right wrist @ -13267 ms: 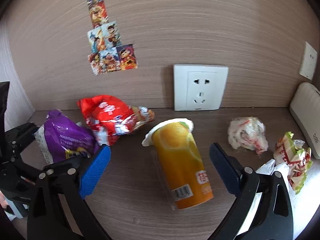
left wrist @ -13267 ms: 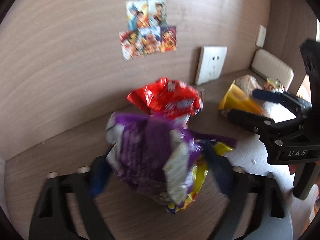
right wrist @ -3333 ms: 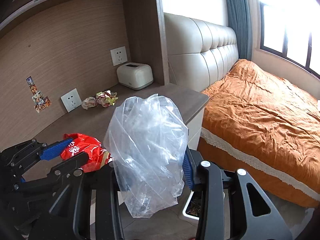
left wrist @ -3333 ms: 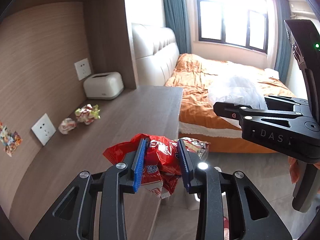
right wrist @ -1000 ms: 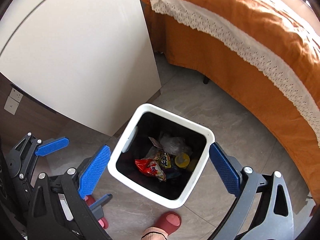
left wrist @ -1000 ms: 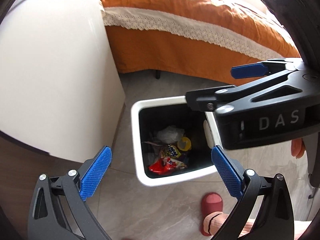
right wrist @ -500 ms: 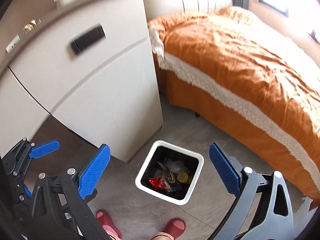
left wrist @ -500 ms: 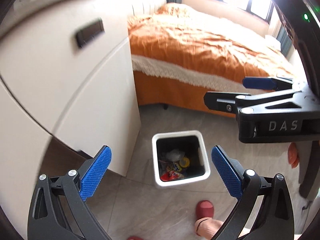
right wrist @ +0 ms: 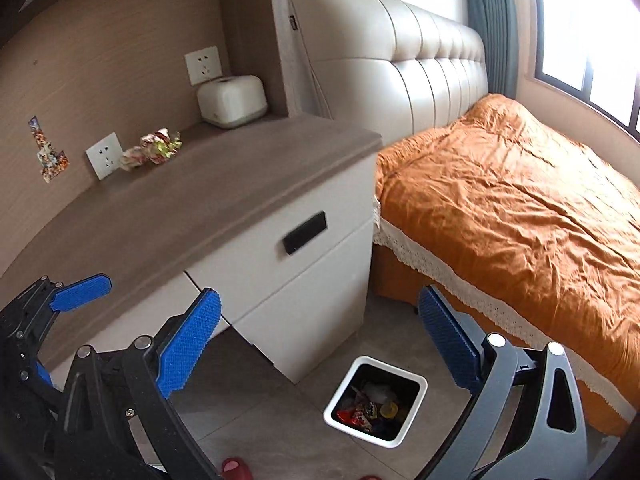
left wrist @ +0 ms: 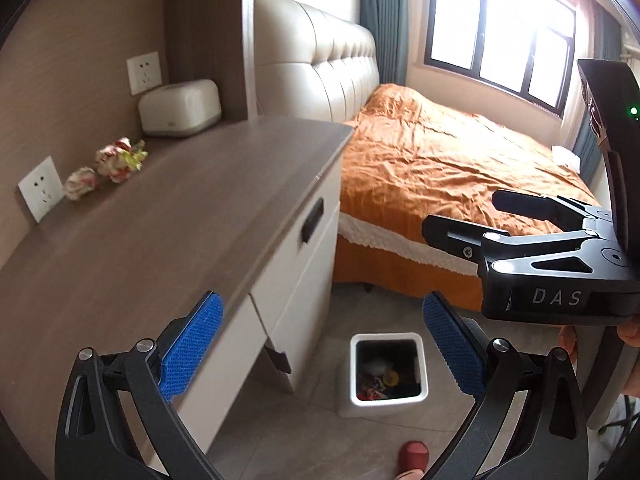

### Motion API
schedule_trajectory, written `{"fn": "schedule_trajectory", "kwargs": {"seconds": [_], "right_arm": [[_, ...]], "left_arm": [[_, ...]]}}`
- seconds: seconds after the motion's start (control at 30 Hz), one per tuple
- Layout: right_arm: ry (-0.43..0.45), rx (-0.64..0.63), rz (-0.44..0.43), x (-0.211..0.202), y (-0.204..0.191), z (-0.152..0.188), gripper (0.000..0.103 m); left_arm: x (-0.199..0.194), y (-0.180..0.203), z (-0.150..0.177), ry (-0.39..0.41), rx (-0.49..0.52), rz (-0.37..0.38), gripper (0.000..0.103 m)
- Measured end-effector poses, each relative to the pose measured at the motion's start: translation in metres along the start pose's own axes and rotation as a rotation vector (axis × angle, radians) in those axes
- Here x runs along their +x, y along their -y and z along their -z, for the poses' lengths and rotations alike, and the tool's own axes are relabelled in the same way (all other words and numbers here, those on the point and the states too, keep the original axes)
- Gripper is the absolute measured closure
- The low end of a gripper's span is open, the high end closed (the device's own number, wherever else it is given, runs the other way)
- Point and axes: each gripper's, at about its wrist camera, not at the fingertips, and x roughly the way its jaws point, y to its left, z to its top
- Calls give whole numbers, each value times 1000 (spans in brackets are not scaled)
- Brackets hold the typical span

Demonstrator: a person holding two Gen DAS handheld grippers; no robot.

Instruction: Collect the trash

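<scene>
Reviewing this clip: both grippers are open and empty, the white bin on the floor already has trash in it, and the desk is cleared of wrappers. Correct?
Not quite: the desk is not cleared. Two crumpled wrappers lie by the wall socket, as the right wrist view shows. The rest holds: left gripper and right gripper open and empty, white bin holding trash.

Left gripper (left wrist: 320, 344): hanging in the air, jaws spread wide, gripping nothing.
Right gripper (right wrist: 318, 338): hanging in the air to the right of the left one, jaws spread wide, gripping nothing.
Fingers (left wrist: 628, 330): wrapping the right gripper's body.
</scene>
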Motion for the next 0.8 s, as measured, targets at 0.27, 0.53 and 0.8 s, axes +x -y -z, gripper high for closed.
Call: {"fn": "schedule_trajectory", "kwargs": {"seconds": [0.27, 0.53, 0.8], "right_arm": [[134, -82, -102, -34, -79, -57, 5], [223, -152, -160, -54, -156, -92, 4], [284, -180, -203, -68, -221, -107, 4]], "left_arm": [[-69, -56, -21, 105, -33, -91, 5], [-127, -124, -28, 173, -100, -220, 5], [-175, -188, -25, 228, -157, -288, 5]]}}
